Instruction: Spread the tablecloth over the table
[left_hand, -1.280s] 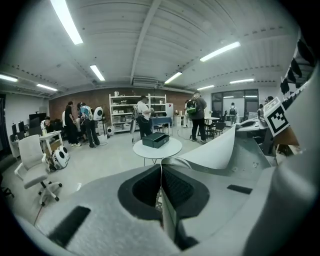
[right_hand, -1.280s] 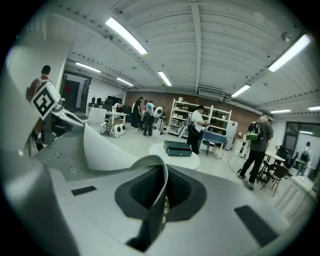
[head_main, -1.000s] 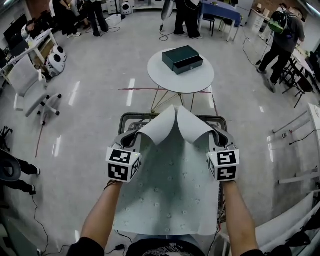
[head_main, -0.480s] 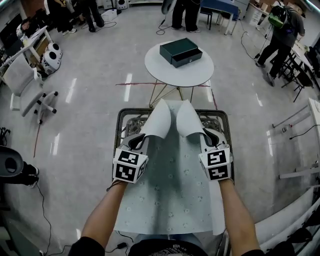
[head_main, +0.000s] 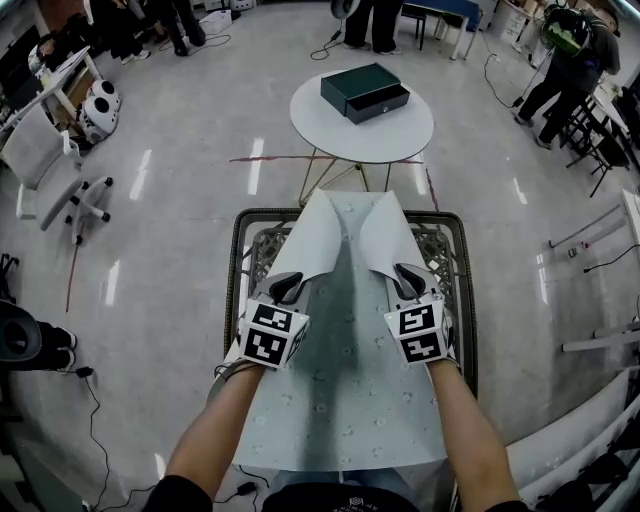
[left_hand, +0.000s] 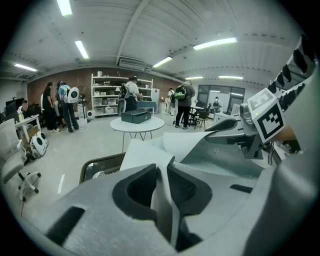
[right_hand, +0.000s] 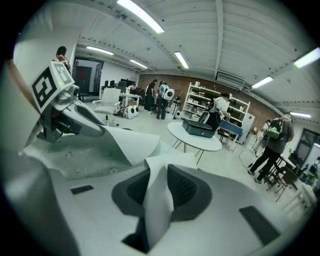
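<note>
A pale green tablecloth (head_main: 345, 380) with small flower dots lies along the dark-rimmed table (head_main: 241, 250). Its two far corners are folded back, white underside up, and each runs into a gripper. My left gripper (head_main: 287, 287) has the left corner between its pads, my right gripper (head_main: 408, 280) the right corner. In the left gripper view a thin cloth edge (left_hand: 161, 200) stands between the dark pads (left_hand: 135, 187). The right gripper view shows a crumpled fold (right_hand: 157, 195) between its pads (right_hand: 182, 190). Both sets of jaws are opening, with cloth still touching the pads. The far table end is uncovered at the sides.
Beyond the table stands a round white table (head_main: 400, 130) with a dark green box (head_main: 364, 90) on it. A white office chair (head_main: 50, 170) is at the left. Several people stand at the far edge of the room. Cables lie on the grey floor.
Both grippers have come down and back toward me with the cloth corners. The folded flaps now lie lower and flatter over the table's far end.
</note>
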